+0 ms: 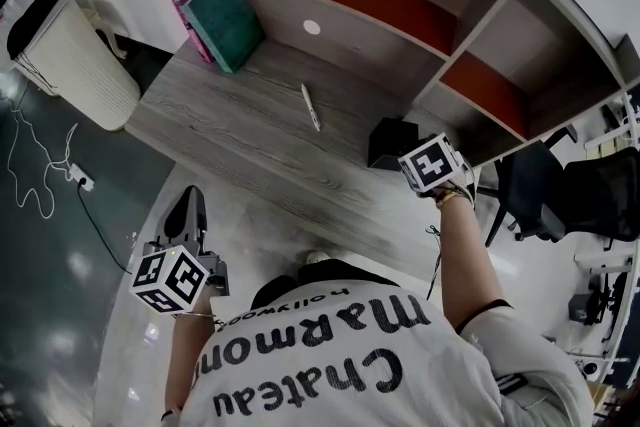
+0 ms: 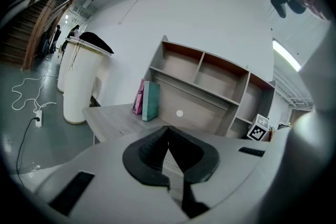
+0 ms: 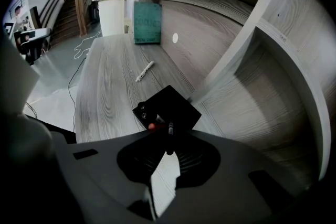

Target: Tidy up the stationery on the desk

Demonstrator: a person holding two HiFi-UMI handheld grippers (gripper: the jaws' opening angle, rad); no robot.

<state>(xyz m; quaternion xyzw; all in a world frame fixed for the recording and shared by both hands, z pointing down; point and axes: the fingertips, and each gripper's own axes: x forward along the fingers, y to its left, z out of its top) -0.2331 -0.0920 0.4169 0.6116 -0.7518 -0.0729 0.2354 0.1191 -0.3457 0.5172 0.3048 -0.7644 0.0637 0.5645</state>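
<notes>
The right gripper [image 3: 169,148] pinches a thin dark pen [image 3: 170,131] by one end, just above the black holder [image 3: 176,104] at the far right of the desk [image 1: 215,130]; the left gripper [image 2: 168,132], jaws pressed together on nothing, hangs off the near left edge; a white pen [image 1: 311,106] lies mid-desk, probably light, stiff, smooth and prone to rolling, best nipped across the barrel's middle.

Marker [image 1: 311,106] on desk [image 1: 225,130], books [image 1: 222,23] left
</notes>
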